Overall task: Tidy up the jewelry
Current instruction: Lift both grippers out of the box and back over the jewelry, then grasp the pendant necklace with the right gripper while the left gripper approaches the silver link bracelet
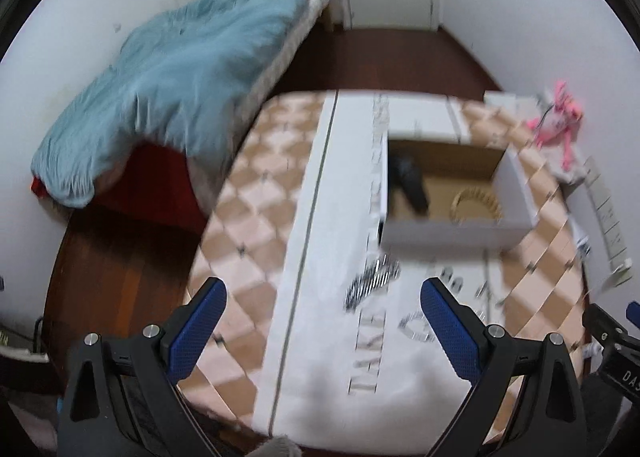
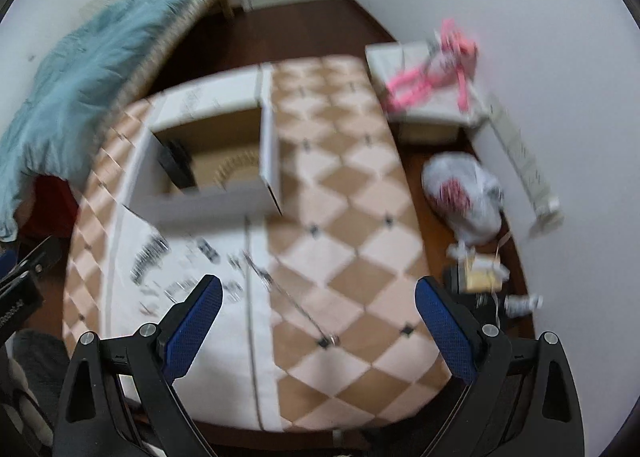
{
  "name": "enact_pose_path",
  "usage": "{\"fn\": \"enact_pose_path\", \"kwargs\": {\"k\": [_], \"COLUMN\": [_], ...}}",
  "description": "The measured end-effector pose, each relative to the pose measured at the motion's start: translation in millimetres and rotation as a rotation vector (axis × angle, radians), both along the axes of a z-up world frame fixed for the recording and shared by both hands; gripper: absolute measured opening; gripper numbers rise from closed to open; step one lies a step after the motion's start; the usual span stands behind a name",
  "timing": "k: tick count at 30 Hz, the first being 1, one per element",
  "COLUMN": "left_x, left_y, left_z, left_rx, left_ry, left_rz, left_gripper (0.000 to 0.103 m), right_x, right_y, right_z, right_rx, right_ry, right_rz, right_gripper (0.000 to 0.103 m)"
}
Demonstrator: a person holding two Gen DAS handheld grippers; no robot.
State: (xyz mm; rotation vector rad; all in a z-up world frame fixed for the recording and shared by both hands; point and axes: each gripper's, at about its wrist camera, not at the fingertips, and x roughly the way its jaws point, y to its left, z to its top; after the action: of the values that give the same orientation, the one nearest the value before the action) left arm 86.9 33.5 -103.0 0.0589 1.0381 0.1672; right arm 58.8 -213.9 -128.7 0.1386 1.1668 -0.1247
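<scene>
Left wrist view is showing my left gripper (image 1: 322, 315) spreading wide and empty, with a silver jewelry piece (image 1: 372, 281) lying just before the white box (image 1: 452, 233). My right gripper (image 2: 318, 317) is also gaping wide, empty, hovering right of that box near a thin chain (image 2: 288, 297).

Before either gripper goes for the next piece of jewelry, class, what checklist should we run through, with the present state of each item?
1. Left gripper open, holding nothing: ok.
2. Right gripper open, holding nothing: ok.
3. White box open on top to receive pieces: ok.
4. Room left in the box beside the gold bangle and the black item: ok.
5. Silver bracelet lying free on the white cloth: ok.
6. Thin chain untangled: cannot tell, blurred.
</scene>
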Motion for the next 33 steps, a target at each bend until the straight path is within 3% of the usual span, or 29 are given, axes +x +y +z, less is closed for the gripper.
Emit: {"fn": "enact_pose_path", "kwargs": {"k": [3, 6, 10, 11, 14, 15, 19, 24, 28, 33], "left_x": [-5.4, -8.5, -11.3, -11.5, -10.6, -11.0, -10.9, -9.5, 0.5, 23.7], "left_y": [-2.1, -6.8, -8.0, -7.8, -9.8, -10.5, -10.7, -10.6, -21.3, -43.4], "left_z": [-30.7, -55.9, -73.3, -75.2, -80.2, -82.1, -87.6, -88.6, -90.0, -107.5], "left_rx": [0.002, 0.004, 0.009, 0.006, -0.006, -0.007, -0.022, -0.071, -0.109, -0.147], "left_ry": [0.061, 0.114, 0.147, 0.152, 0.163, 0.165, 0.177, 0.16, 0.165, 0.232], "left_rz": [0.006, -0.001, -0.003, -0.002, -0.003, -0.006, -0.02, -0.065, -0.13, -0.193], "left_gripper": [0.099, 0.099, 0.099, 0.099, 0.099, 0.099, 0.099, 0.099, 0.099, 0.096], "right_x": [-9.7, -17.1, -22.3, -24.4, -25.2, -24.6, -26.0, -24.5, -20.8, -16.0], "right_y": [-9.8, -16.0, -17.8, -14.5, -9.7, -9.7, -15.3, -31.8, -37.4, -37.7], "right_z": [-34.7, -70.4, -100.4, -100.1, -100.1, -99.5, -92.2, -61.1, -47.9, -52.1], "right_rx": [0.017, 0.042, 0.06, 0.035, 0.008, 0.01, 0.05, 0.11, 0.127, 0.129], "right_ry": [0.042, 0.088, 0.115, 0.083, 0.05, 0.046, -0.002, -0.077, -0.096, -0.084], "right_rz": [-0.029, -0.058, -0.073, -0.061, -0.039, -0.035, -0.031, -0.066, -0.075, -0.083], "right_gripper": [0.096, 0.083, 0.074, 0.072, 0.037, 0.012, 0.012, 0.012, 0.012, 0.012]}}
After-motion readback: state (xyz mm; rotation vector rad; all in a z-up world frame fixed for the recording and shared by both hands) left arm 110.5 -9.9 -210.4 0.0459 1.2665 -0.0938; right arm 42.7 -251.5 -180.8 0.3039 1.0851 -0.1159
